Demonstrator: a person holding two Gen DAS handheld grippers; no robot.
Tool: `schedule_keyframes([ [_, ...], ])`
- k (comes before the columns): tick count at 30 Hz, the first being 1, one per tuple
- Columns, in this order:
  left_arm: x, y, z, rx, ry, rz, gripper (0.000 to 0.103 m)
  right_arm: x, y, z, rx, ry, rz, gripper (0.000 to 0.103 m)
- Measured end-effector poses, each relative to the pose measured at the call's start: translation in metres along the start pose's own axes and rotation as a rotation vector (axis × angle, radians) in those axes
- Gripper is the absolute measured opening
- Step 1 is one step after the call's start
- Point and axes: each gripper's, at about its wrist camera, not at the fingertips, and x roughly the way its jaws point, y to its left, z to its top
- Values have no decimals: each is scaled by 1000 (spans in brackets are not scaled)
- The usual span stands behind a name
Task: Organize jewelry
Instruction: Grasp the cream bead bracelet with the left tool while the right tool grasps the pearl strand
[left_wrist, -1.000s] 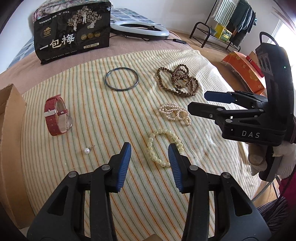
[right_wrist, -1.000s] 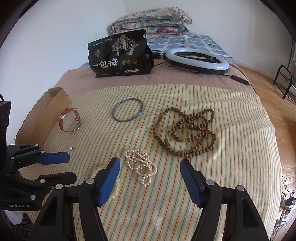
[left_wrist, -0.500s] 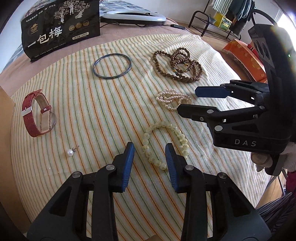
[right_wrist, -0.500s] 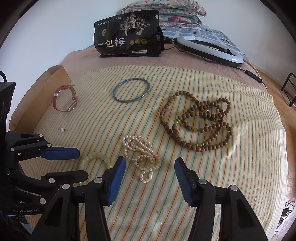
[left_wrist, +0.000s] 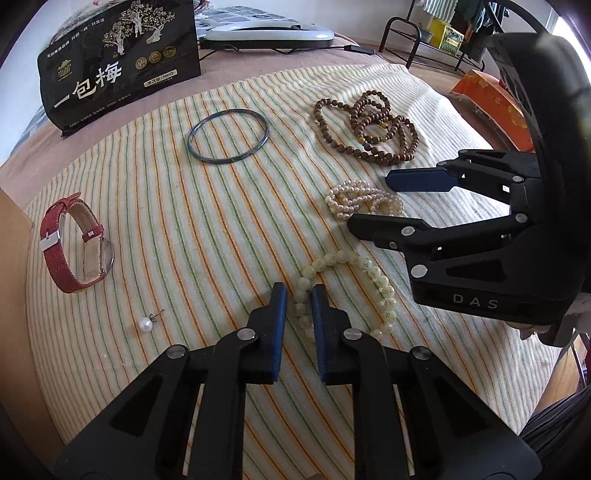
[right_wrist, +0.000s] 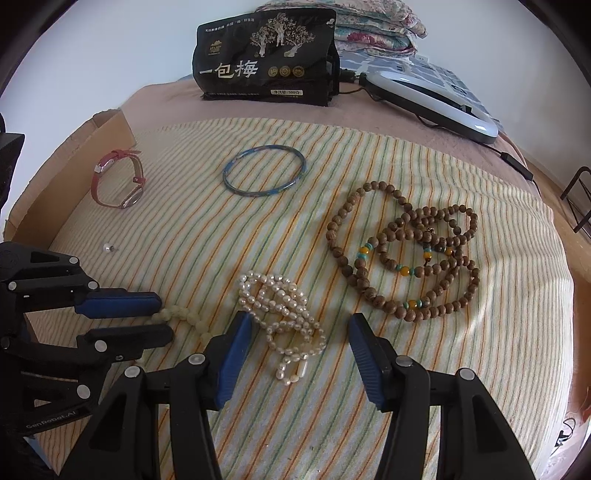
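Observation:
Jewelry lies on a striped cloth (left_wrist: 207, 206). My left gripper (left_wrist: 297, 295) has its jaws narrowed around one side of the pale jade bead bracelet (left_wrist: 380, 280), also seen in the right wrist view (right_wrist: 184, 316). My right gripper (right_wrist: 299, 336) is open, its fingers on either side of the white pearl strand (right_wrist: 284, 314), which also shows in the left wrist view (left_wrist: 362, 201). A brown wooden bead necklace (right_wrist: 406, 254), a blue bangle (right_wrist: 264, 173), a red-strap watch (left_wrist: 70, 247) and a pearl earring (left_wrist: 147, 324) lie apart.
A cardboard box (right_wrist: 66, 166) stands at the left edge of the cloth. A black snack bag (right_wrist: 266, 62) and a ring light (right_wrist: 428, 99) sit at the back. An orange box (left_wrist: 495, 103) and a clothes rack (left_wrist: 436, 29) are off the right side.
Both grippers moved forward and down toward the cloth. My left jaws narrowed around the jade bracelet. My right gripper came over the pearl strand, still open.

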Motion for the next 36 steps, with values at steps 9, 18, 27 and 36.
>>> schedule_keyframes([
  [9, -1, 2, 0, -9, -5, -6, 8, -6, 7, 0, -43, -4, 56, 39],
  [18, -2, 4, -1, -10, -7, -2, 8, 0, 13, 2, -70, 2, 15, 36],
  [27, -9, 10, -3, -35, -22, 11, 5, -5, 11, 1, -57, -7, -2, 5],
  [36, -32, 16, -2, -52, -80, 11, 5, -30, 9, 6, -24, -59, -13, 5],
])
